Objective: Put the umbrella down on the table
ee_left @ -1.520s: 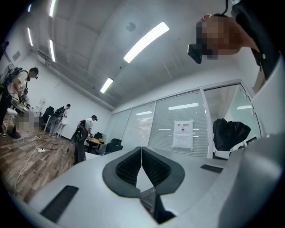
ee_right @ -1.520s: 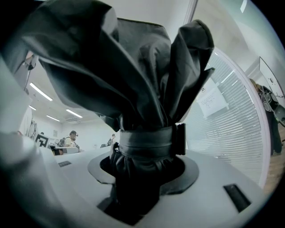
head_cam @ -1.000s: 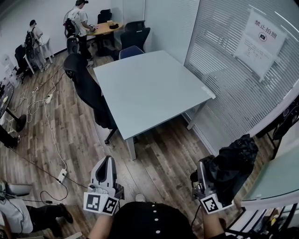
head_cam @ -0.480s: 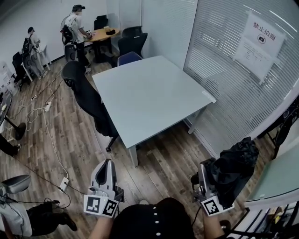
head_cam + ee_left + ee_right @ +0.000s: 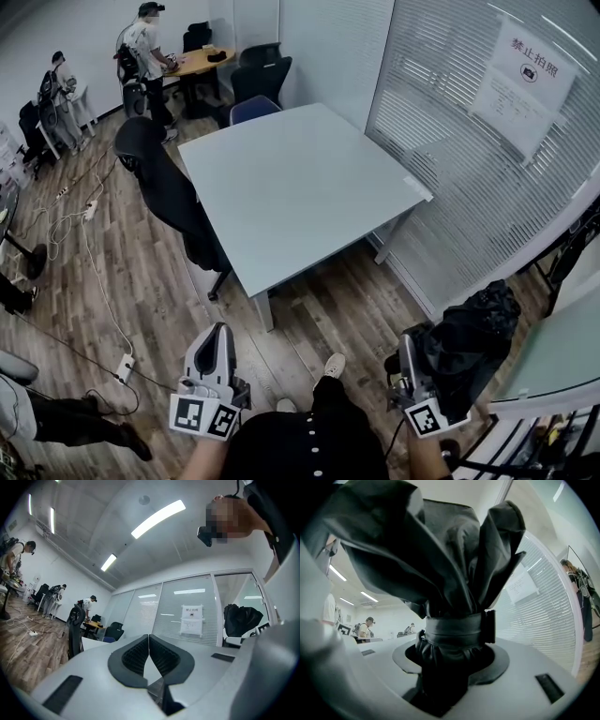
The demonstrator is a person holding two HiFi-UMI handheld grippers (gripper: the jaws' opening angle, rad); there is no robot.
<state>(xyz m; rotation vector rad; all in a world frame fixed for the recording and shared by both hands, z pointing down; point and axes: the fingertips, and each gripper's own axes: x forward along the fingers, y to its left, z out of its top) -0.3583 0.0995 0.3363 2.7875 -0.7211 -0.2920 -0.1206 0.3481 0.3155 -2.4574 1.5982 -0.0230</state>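
The folded black fabric umbrella (image 5: 469, 333) sits at about four o'clock in the head view, well apart from the pale grey square tabletop (image 5: 291, 187), which lies toward twelve o'clock across a stretch of wooden plank floor (image 5: 319, 309). The right gripper (image 5: 408, 356) has its fingers clenched on the umbrella's bunched lower end, just below the black wrap strap (image 5: 454, 630), with loose folds of canopy billowing above. The left gripper (image 5: 217, 339), at seven o'clock, carries nothing; its fingers are pressed together. The step in hand looks like the carry to the table, so nothing has been set down yet. To do it well, walk the load toward the table's near edge, steering clear of the black office chair (image 5: 173, 197) at ten o'clock. Then lower the umbrella until its length rests flat on the surface before the grip eases. The soft fabric will likely sag, so place it well in from the edge.
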